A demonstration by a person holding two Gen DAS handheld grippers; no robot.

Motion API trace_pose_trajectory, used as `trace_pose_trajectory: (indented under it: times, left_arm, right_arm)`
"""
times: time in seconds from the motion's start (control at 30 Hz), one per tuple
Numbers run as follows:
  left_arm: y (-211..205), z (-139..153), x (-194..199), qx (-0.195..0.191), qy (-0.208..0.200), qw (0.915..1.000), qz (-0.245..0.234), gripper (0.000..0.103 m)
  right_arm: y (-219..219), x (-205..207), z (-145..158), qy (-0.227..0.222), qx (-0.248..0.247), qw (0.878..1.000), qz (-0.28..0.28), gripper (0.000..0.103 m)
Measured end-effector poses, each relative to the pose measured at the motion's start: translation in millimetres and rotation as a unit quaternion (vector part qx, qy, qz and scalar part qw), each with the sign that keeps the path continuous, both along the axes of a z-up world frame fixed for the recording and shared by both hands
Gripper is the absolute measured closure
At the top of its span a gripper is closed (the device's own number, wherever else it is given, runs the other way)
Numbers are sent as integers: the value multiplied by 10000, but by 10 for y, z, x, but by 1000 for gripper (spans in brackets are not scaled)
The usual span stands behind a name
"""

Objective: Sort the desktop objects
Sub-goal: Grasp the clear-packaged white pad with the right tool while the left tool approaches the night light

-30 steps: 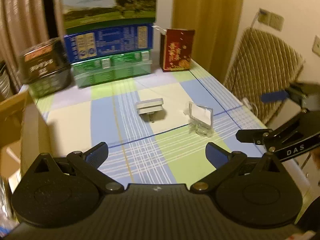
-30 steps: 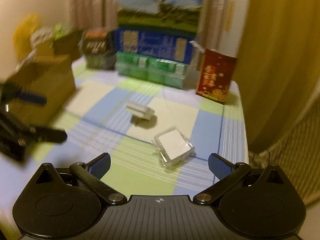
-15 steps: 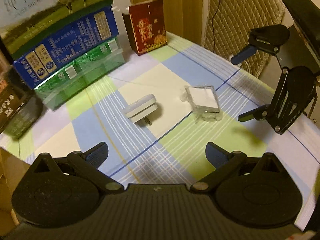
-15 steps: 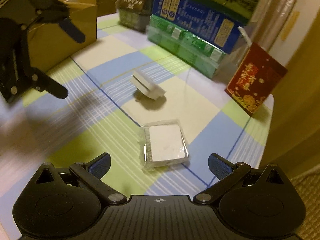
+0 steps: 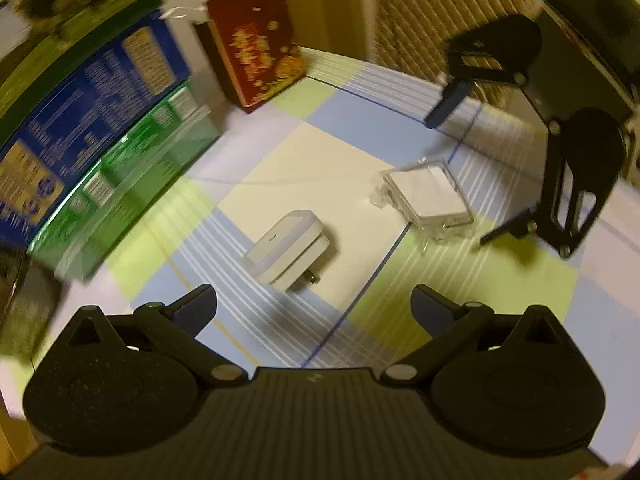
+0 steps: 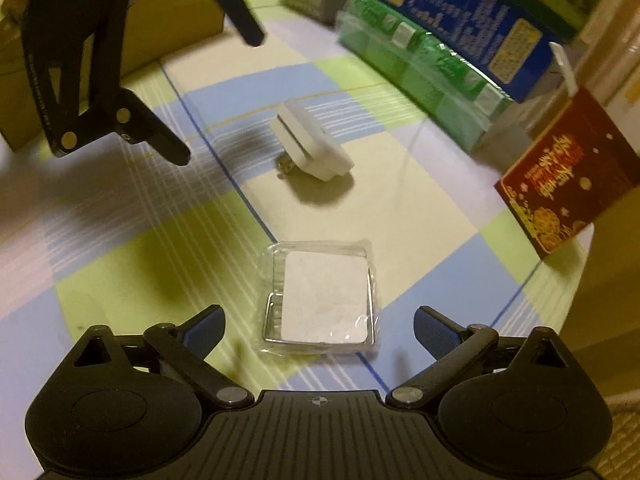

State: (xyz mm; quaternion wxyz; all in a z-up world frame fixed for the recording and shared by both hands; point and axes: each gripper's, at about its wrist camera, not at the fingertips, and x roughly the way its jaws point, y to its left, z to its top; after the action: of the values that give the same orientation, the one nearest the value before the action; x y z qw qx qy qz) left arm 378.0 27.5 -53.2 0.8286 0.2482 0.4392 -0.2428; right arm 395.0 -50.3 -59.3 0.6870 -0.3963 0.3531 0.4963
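Left gripper (image 5: 314, 306): fingers spread wide, nothing between them, at the bottom of the left wrist view; also seen in the upper left of the right wrist view (image 6: 218, 94), above the cloth. Right gripper (image 6: 320, 330): fingers likewise wide apart and empty, at the bottom of its own view; it appears at the right edge of the left wrist view (image 5: 460, 172). White plug adapter (image 5: 290, 250): lies on a cream square of the checked tablecloth (image 5: 360, 128), centre of the left wrist frame, just ahead of the left fingertips and roughly in line with the gap between them, not touching; metal prongs point toward the lower right. Clear plastic case (image 6: 320, 300) with a white insert: lies flat at lower centre of the right wrist frame, its near edge reaching between the right fingertips, clear of both. Adapter and case lie near each other, apart. Background: red printed box (image 5: 256, 52) upright at upper centre; green cartons (image 5: 120, 184) under a blue carton (image 5: 92, 92) at left; brown cardboard box (image 6: 172, 20) at upper left of the right wrist view.
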Motion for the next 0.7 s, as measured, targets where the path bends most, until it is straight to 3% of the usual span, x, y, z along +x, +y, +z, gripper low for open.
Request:
trace_pose_trajectory:
  times: [0.27, 0.4, 0.7]
  left_arm:
    - [33, -186, 317, 66, 97, 9992, -389, 3]
    - [36, -255, 434, 9, 23, 9987, -517, 12]
    - [-68, -460, 531, 328, 19, 9949, -949, 36]
  right_arm:
    - [83, 146, -127, 149, -202, 9996, 129, 18]
    - [101, 179, -176, 262, -204, 9993, 164, 23]
    - [147, 176, -249, 296, -200, 9993, 107, 32]
